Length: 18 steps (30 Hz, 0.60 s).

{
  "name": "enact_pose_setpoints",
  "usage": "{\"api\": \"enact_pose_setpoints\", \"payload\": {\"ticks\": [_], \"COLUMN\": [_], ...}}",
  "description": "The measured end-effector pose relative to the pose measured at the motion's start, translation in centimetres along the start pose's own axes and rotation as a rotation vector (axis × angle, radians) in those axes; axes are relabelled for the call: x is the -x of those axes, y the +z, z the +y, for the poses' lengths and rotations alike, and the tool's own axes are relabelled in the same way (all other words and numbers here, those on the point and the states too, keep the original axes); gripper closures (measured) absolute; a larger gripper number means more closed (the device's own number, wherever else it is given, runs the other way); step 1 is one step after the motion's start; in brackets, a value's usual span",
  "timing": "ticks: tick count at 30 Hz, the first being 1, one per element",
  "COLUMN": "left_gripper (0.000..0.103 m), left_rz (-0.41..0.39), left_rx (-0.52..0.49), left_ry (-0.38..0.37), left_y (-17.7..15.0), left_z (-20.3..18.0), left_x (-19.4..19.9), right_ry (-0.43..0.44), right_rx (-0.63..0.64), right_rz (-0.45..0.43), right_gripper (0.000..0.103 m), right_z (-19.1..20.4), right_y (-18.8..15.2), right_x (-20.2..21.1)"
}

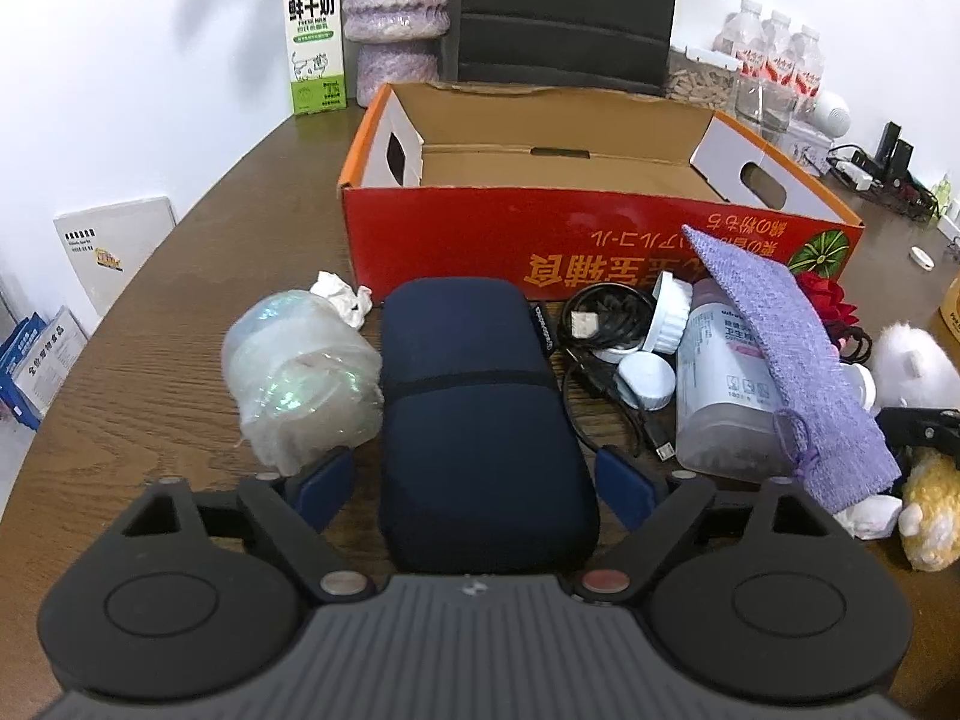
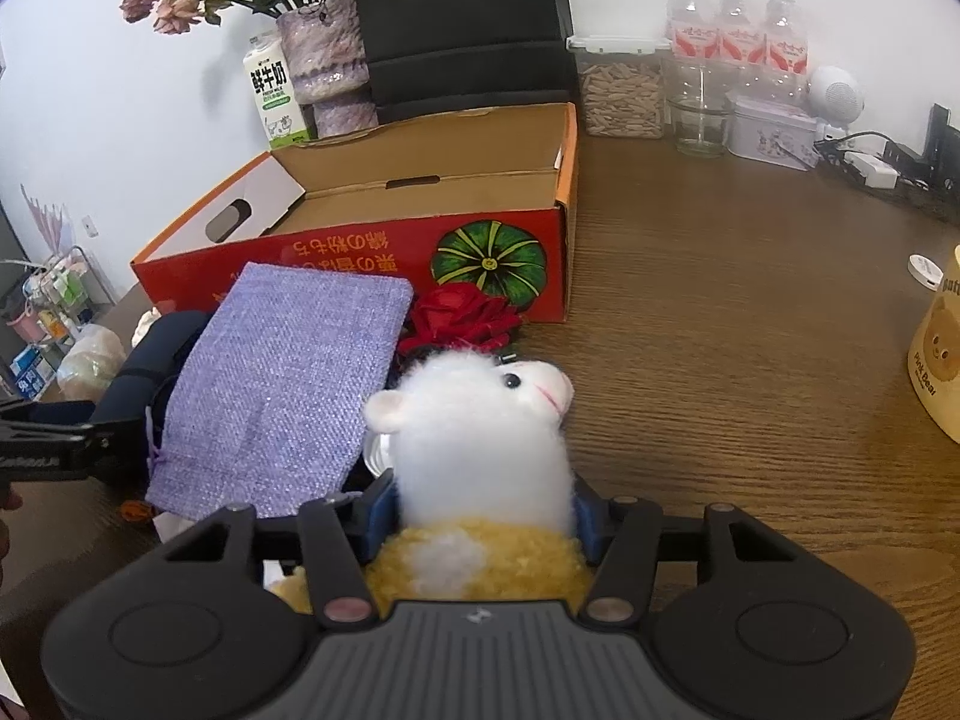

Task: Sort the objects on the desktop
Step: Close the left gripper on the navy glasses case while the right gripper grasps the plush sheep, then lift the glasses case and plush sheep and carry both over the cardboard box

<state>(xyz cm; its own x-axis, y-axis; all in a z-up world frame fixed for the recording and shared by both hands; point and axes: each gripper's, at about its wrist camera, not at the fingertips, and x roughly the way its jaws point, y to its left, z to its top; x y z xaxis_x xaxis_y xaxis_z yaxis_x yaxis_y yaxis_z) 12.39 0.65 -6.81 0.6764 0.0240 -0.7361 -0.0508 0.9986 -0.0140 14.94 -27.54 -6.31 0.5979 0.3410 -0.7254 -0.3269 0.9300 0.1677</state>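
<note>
In front of the red box (image 1: 540, 240), left gripper (image 1: 474, 480) straddles the navy case (image 1: 474, 420), pads not touching; right gripper (image 2: 480, 516) clamps the plush toy (image 2: 480, 438).

Each hand-held gripper, left (image 1: 474, 483) and right (image 2: 480, 516), has a black body with two round discs, a ribbed grey centre plate, metal pivot screws and blue fingers (image 1: 327, 483).

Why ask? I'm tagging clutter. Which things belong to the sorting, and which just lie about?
Job: navy fabric case, white-and-yellow plush alpaca, lilac woven pouch, open red cardboard box.
Lying about: green-and-white milk carton, three clear water bottles, yellow bear-print cup.
</note>
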Motion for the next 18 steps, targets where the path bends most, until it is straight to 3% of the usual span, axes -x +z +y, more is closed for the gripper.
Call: {"api": "enact_pose_setpoints", "payload": {"ticks": [7, 8, 9, 10, 18], "left_gripper": [0.019, 0.020, 0.030, 0.034, 0.039], "left_rz": [0.017, 0.008, -0.004, -0.017, -0.041], "left_rx": [0.021, 0.019, 0.020, 0.018, 0.054], "left_ry": [0.049, 0.048, 0.042, 0.042, 0.000], "left_y": [0.7, 0.7, 0.7, 0.7, -0.1], "left_z": [0.0, -0.1, 0.0, 0.0, 1.0], "left_x": [-1.4, -1.5, -1.4, -1.2, 0.0], "right_ry": [0.011, 0.012, 0.016, 0.021, 0.027], "right_rx": [0.012, 0.013, 0.010, 0.007, 0.003], "right_rz": [0.014, 0.010, 0.006, -0.002, -0.074], "right_gripper": [0.048, 0.049, 0.050, 0.053, 0.056], "right_z": [-0.1, 0.0, -0.1, -0.1, 0.1], "right_y": [0.1, 0.1, 0.0, 0.0, -0.2], "right_x": [-0.3, -0.2, -0.2, -0.1, 1.7]}}
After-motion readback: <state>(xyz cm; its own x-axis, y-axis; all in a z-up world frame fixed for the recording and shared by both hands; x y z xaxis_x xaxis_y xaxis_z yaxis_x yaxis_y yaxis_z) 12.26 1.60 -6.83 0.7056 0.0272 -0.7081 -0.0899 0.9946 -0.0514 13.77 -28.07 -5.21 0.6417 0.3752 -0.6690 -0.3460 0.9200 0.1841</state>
